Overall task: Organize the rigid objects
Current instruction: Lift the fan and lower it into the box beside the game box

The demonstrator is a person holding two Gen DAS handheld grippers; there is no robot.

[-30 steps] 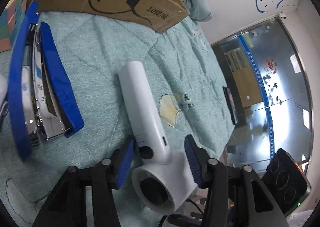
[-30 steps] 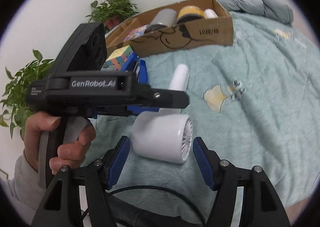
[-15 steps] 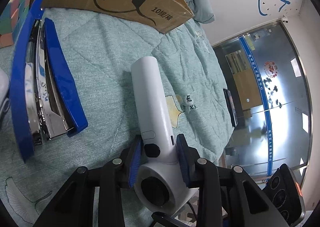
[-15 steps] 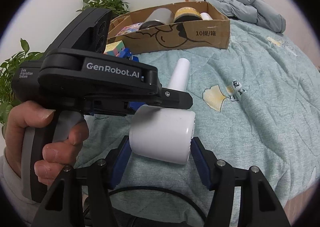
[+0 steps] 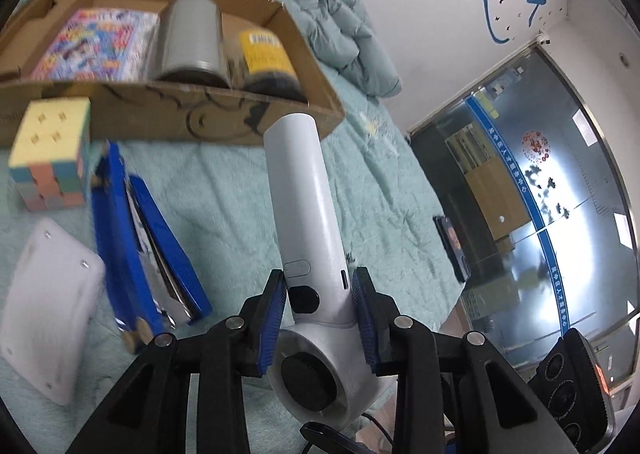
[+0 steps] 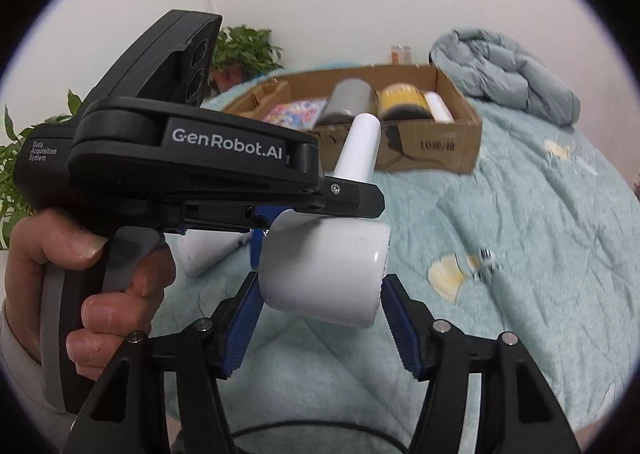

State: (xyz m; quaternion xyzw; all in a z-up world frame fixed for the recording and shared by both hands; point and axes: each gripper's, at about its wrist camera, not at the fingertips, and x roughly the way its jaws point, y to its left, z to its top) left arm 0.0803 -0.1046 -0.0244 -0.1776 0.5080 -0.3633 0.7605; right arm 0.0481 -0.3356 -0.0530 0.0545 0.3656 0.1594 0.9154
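Observation:
A white hair dryer (image 5: 304, 221) is lifted off the bed, its handle pointing at the cardboard box (image 5: 168, 121). My left gripper (image 5: 320, 306) is shut on the dryer's handle near the head. My right gripper (image 6: 320, 314) has its blue pads on both sides of the dryer's white barrel (image 6: 324, 278), shut on it. The left gripper's black body (image 6: 192, 169) and the hand holding it fill the left of the right wrist view.
The box holds a grey cylinder (image 5: 188, 41), a yellow-labelled jar (image 5: 264, 57) and a colourful book (image 5: 96, 41). On the teal quilt lie a blue stapler (image 5: 144, 246), a pastel cube (image 5: 52, 149) and a white plate (image 5: 44, 306). A grey jacket (image 6: 508, 73) lies behind.
My left gripper closed on the dryer's handle and both grippers raised the dryer from the quilt, tilting its handle up toward the box.

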